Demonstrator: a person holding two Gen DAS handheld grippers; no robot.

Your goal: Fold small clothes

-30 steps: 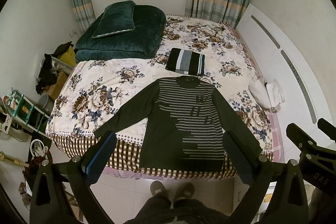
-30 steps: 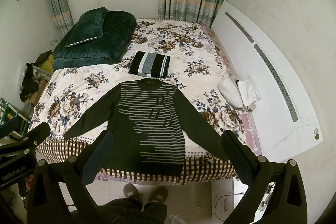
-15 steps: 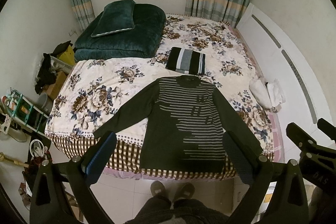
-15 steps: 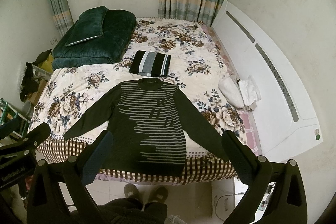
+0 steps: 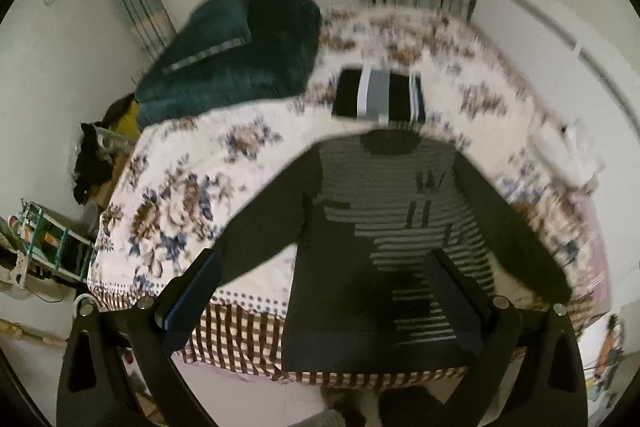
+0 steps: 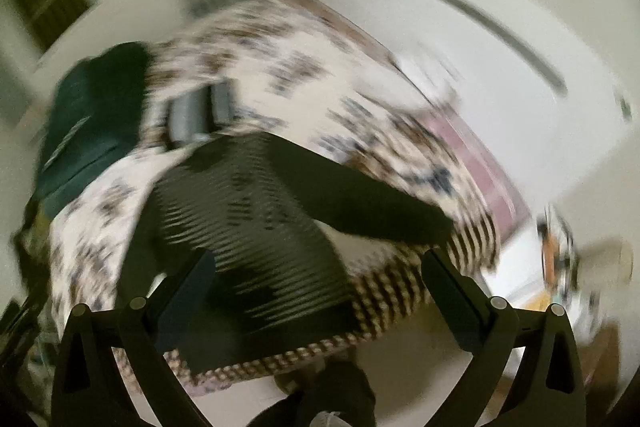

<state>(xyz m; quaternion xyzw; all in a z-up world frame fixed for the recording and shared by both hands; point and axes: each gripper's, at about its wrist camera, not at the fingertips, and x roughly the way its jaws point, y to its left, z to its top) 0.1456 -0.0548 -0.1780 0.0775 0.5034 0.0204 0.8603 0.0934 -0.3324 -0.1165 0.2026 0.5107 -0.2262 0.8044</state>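
Lying flat at the bed's (image 5: 188,163) foot edge, sleeves spread for folding, the striped sweater (image 5: 384,227) is approached by both empty claws, left (image 5: 320,291) and right (image 6: 320,291), each held apart. Compared with half a second ago, both views are blurred and closer.

Sweater (image 5: 360,235) matt striped knit; bedsheet (image 5: 224,167) floral cloth; blanket (image 5: 240,63) plush green.

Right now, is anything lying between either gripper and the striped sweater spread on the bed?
Nothing visible does. The left gripper and the right gripper are both open, with the sweater flat and uncovered ahead of them. The folded striped garment lies beyond its collar, out of the way.
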